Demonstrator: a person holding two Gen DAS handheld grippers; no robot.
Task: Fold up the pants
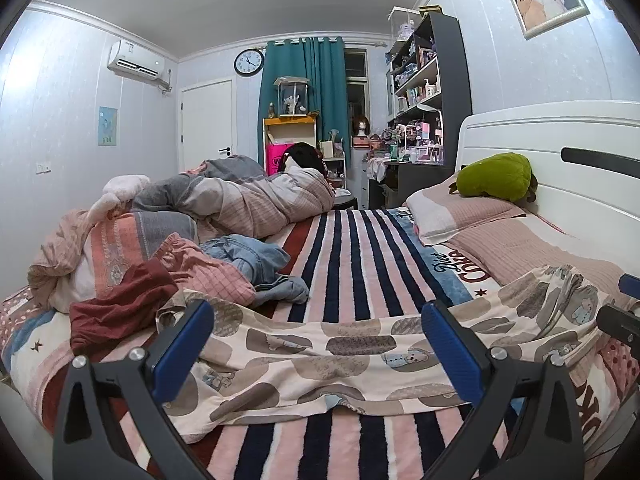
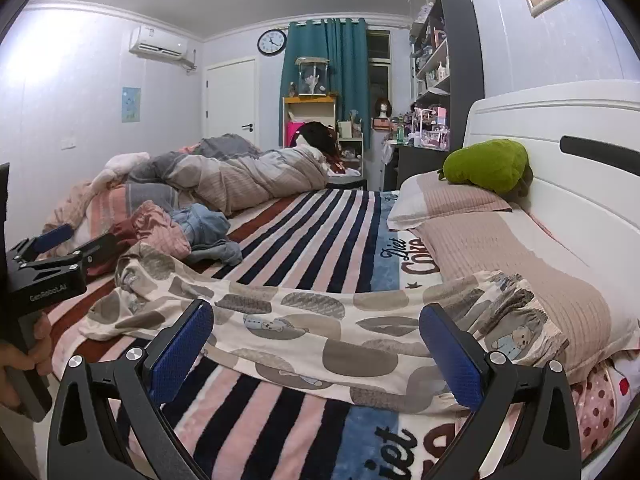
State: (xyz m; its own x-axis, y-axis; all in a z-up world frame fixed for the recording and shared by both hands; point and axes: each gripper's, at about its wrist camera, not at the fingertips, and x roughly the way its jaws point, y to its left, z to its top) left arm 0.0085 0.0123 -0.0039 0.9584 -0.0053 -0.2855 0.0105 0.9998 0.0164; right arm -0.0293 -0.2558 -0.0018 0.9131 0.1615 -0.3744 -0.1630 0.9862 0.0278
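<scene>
Right wrist view: I am holding both claws, left claw (image 1: 318,344) and right claw (image 2: 316,344), wide and empty over the pants (image 2: 304,320); the fold is not yet begun, and next calls for gripping the waistband (image 2: 516,304).

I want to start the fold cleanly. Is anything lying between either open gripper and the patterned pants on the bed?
Nothing visible. The patterned pants lie spread directly ahead of the left gripper and the right gripper, both open. The pile of clothes sits beyond the pants' far left end.

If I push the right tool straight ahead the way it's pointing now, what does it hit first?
Most likely the patterned pants spread across the striped blanket. The right tool is open and tilted slightly down, with the fabric lying right between and ahead of its fingers. Depth is hard to judge through the fisheye.
</scene>
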